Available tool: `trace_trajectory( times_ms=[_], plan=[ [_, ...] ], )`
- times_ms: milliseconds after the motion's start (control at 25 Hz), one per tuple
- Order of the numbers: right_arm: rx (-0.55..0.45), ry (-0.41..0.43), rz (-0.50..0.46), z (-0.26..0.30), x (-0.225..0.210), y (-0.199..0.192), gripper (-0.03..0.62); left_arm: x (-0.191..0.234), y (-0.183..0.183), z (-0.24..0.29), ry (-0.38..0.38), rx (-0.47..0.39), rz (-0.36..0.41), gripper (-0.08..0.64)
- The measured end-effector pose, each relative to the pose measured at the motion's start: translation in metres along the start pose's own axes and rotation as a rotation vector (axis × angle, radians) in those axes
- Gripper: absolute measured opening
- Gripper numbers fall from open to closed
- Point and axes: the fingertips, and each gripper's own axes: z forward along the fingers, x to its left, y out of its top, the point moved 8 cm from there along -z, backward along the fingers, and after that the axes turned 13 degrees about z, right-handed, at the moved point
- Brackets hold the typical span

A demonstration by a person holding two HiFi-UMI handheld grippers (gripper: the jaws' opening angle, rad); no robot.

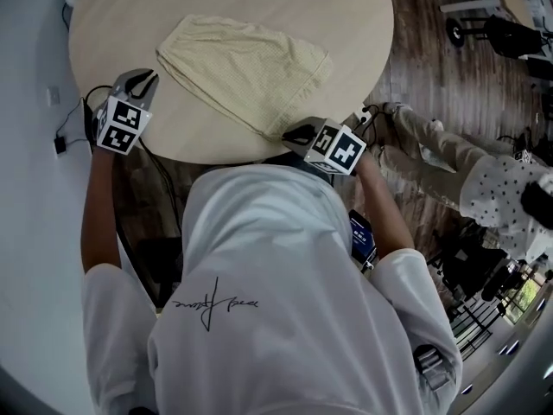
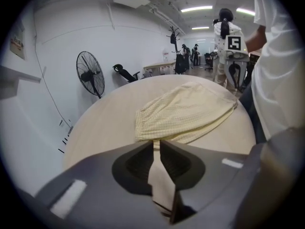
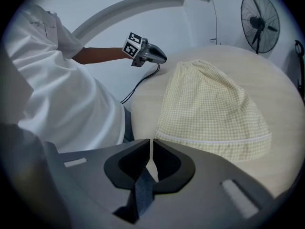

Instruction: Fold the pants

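The right gripper [image 3: 151, 141] fills the foreground of its own view. Its dark jaws are drawn almost together, with only a sliver of gap and nothing in it. Just beyond the tips lies the white-trimmed hem of the pants [image 3: 214, 109], a pale yellow checked pair spread loosely across the round table [image 3: 143, 99]. Their near corner reaches the table's edge by this gripper.

The left gripper [image 2: 156, 143] has its jaws nearly together too and is also empty. It hangs off the table's left rim, well apart from the cloth.

The likeliest fault starts with those narrow jaws. If they go into the hem without opening first, I judge they would push the fabric ahead of them and bunch it rather than take it. The cloth looks thin and layered, so a shallow pinch could catch the top layer alone and leave the fold crooked.

With the corner so close to the edge, any pull toward the person [image 1: 259, 266] could drag the pants off the table. A black cable [image 3: 138, 87] trails below the left gripper at the rim, and a low sweep inward could snag it.
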Motion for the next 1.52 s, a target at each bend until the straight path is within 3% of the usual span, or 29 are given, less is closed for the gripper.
trace_trajectory(
  times_ms=[200,440,640,960,1520],
  plan=[
    [-0.071,-0.003,-0.040,-0.021,-0.022,0.004,0.000,-0.026,0.021,-0.008,0.058,-0.023,-0.100,0.076],
    [-0.165,-0.004,-0.078,-0.053,-0.055,0.007,-0.002,-0.054,0.059,-0.015,0.153,-0.046,-0.283,0.057],
    [-0.203,-0.014,-0.142,-0.080,-0.083,0.007,-0.002,-0.077,0.094,-0.016,0.221,-0.028,-0.381,0.057],
    [-0.225,0.051,-0.224,-0.100,-0.110,0.010,-0.002,-0.127,0.133,-0.031,0.366,0.027,-0.511,0.057],
    [-0.238,0.048,-0.298,-0.123,-0.151,0.016,-0.002,-0.228,0.166,-0.011,0.506,0.035,-1.016,0.057]
  ],
)
